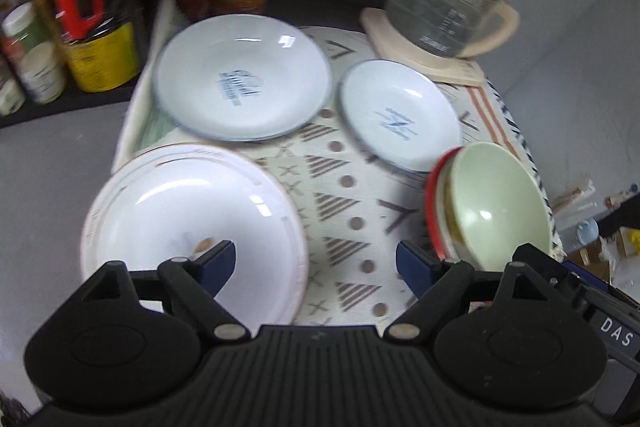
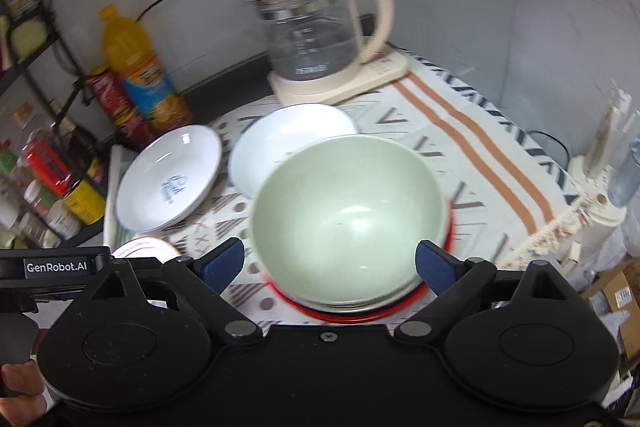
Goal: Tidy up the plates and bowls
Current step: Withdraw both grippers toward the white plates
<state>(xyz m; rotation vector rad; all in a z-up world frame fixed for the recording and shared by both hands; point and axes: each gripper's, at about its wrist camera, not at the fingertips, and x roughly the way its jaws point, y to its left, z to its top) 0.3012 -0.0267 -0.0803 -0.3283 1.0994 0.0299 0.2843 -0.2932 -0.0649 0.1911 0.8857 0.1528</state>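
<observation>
A pale green bowl (image 2: 348,215) sits nested on a red-rimmed dish (image 2: 352,311) on the patterned cloth. My right gripper (image 2: 330,263) is open, its jaws either side of the bowl's near part, apart from it. My left gripper (image 1: 316,261) is open and empty above the cloth, between a large white gold-trimmed plate (image 1: 188,223) on its left and the green bowl (image 1: 496,203) on its right. Two white blue-rimmed plates lie behind: a large one (image 1: 244,75) and a small one (image 1: 400,115). They also show in the right wrist view, the large one (image 2: 168,179) and the small one (image 2: 280,143).
A glass kettle on a cream base (image 2: 320,39) stands at the back of the cloth. Bottles and cans (image 2: 136,75) and jars on a black rack (image 1: 72,27) line the left. The table edge and boxes (image 2: 612,291) lie to the right. The left gripper body (image 2: 56,267) is at left.
</observation>
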